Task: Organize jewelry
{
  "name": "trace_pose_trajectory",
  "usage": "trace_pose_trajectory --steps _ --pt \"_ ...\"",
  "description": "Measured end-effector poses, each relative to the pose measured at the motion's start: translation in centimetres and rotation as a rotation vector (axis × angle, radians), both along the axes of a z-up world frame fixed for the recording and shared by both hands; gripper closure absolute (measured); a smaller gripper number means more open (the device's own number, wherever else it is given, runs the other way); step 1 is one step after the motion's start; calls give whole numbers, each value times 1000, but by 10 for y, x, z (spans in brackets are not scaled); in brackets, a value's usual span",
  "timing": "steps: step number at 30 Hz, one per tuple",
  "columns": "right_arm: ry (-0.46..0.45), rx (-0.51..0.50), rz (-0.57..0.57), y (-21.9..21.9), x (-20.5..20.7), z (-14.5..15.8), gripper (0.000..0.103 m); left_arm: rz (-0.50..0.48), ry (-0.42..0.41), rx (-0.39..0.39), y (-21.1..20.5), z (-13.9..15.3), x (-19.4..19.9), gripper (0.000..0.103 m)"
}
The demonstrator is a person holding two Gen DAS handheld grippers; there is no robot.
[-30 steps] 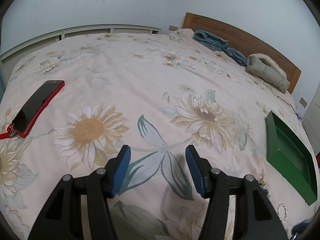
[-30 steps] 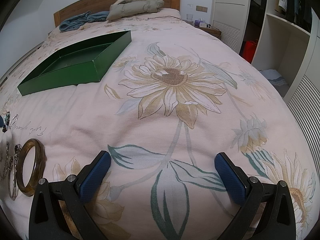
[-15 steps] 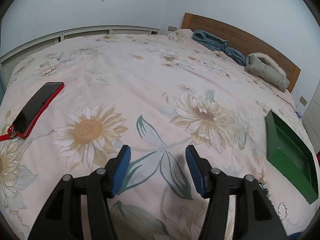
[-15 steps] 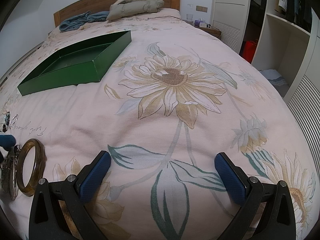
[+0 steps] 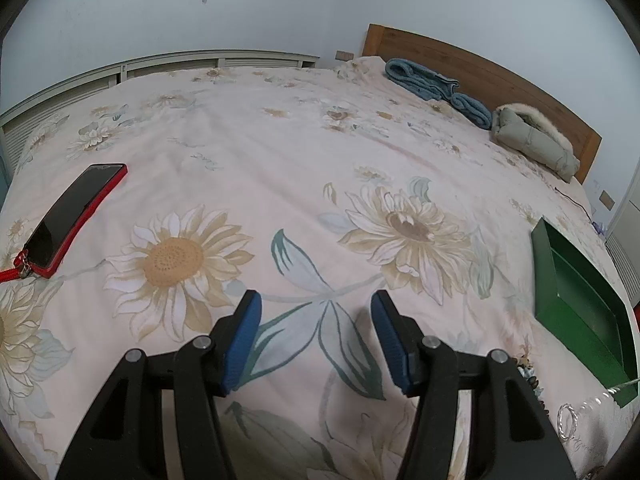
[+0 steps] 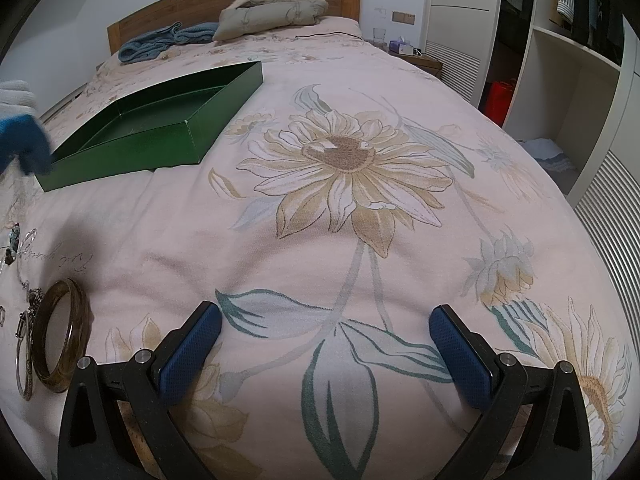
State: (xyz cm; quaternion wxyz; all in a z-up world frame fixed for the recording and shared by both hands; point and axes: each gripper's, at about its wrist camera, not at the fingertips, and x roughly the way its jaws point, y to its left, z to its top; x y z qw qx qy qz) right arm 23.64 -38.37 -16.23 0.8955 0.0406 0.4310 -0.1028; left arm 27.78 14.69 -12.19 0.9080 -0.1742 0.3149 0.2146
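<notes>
A green open box [image 6: 156,132] lies on the flowered bedspread, at upper left in the right wrist view and at the right edge in the left wrist view [image 5: 580,300]. A brown bangle [image 6: 60,344] lies at lower left beside thin silver bangles [image 6: 22,360] and small bead pieces [image 6: 14,240]. A silver ring [image 5: 567,420] and beads [image 5: 530,372] show at lower right in the left wrist view. My left gripper [image 5: 316,340] is open and empty above the spread. My right gripper [image 6: 326,348] is wide open and empty, right of the bangle.
A red-cased phone [image 5: 74,216] with a red strap lies at the left. A blue towel [image 5: 436,88] and a grey jacket [image 5: 536,140] lie by the wooden headboard. A gloved hand [image 6: 20,128], blurred, is at the left edge. Shelves [image 6: 580,60] stand at the right.
The left gripper has lifted and tilted slightly, so the box and ring sit a bit higher in its view. The gloved hand has risen from beside the bangles to the box. The right gripper has not moved.
</notes>
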Motion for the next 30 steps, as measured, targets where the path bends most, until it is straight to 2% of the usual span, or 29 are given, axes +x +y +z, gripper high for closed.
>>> trace_pose_trajectory --steps 30 --pt "0 -1 0 0 -1 1 0 -4 4 -2 0 -1 0 48"
